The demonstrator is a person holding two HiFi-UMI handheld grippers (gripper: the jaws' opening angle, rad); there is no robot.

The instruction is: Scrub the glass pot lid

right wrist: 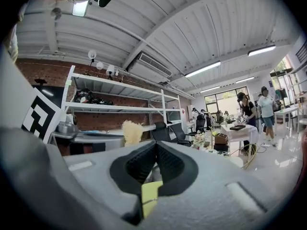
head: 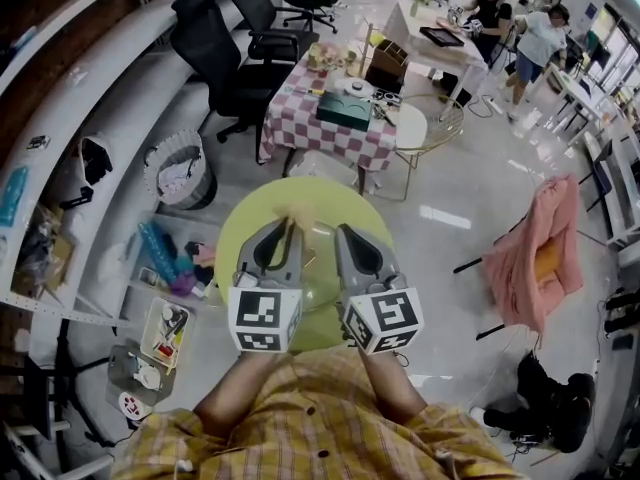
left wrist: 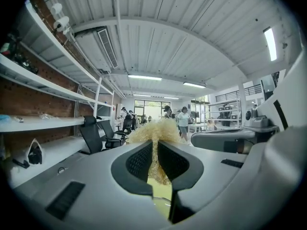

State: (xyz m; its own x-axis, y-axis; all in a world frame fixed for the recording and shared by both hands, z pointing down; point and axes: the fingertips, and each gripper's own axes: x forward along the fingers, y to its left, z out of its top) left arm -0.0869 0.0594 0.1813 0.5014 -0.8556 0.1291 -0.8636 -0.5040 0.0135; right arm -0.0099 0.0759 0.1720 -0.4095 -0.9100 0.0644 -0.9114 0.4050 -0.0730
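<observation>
Straw-coloured fibres of a scrubber stick out between the jaws of my left gripper, which is shut on it. From the head view, the left gripper and right gripper hang side by side over a round yellow-green table. The glass pot lid shows faintly as a clear dome on the table between and below the two grippers. My right gripper is shut, jaws pressed together with nothing seen between them. The scrubber stands to its left.
A checkered table with boxes stands beyond the round table, with a wire chair and black office chairs near it. White shelving runs along the left. A pink cloth hangs at right. People stand far back.
</observation>
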